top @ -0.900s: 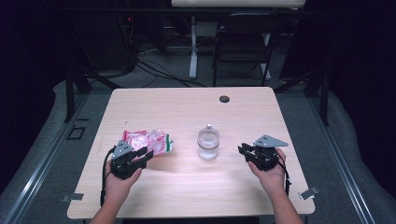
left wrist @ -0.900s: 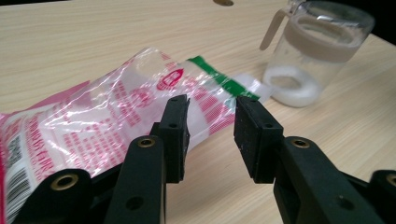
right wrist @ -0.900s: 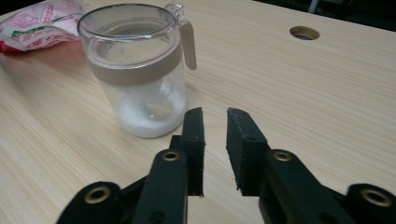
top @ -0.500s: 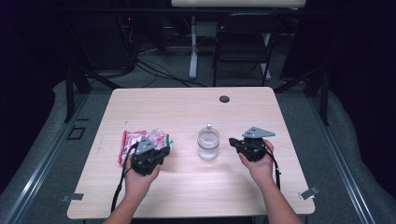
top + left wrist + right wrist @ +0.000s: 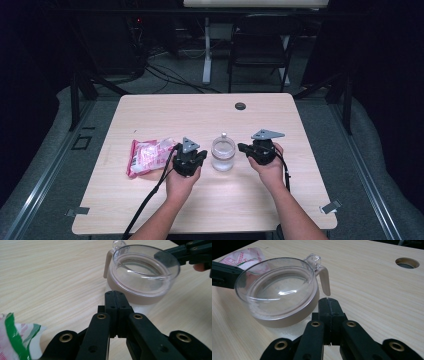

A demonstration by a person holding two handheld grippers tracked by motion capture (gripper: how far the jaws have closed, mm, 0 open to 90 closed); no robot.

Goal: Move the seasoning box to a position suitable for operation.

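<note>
A clear jar (image 5: 223,152) with a transparent lid and a tan collar stands mid-table. My left gripper (image 5: 203,155) sits just left of it, jaws shut and empty, tips pointed at the jar. From the other side my right gripper (image 5: 242,147) points in, also shut with nothing held. In the left gripper view the closed left gripper (image 5: 114,293) stops just short of the jar (image 5: 143,272). The right gripper view shows the closed right gripper (image 5: 328,301) close beside the jar (image 5: 279,290) and its tan side tab. A pink, white and green snack bag (image 5: 147,156) lies left of my left hand.
The wooden table (image 5: 200,115) has a round cable hole (image 5: 240,106) near its far edge. A dark chair (image 5: 260,45) and cables stand on the floor beyond the table. Bare wood lies in front of and behind the jar.
Both hands have moved inward toward the jar. The left gripper slid right, off the snack bag; the right gripper slid left. Both pairs of jaws stayed shut.
</note>
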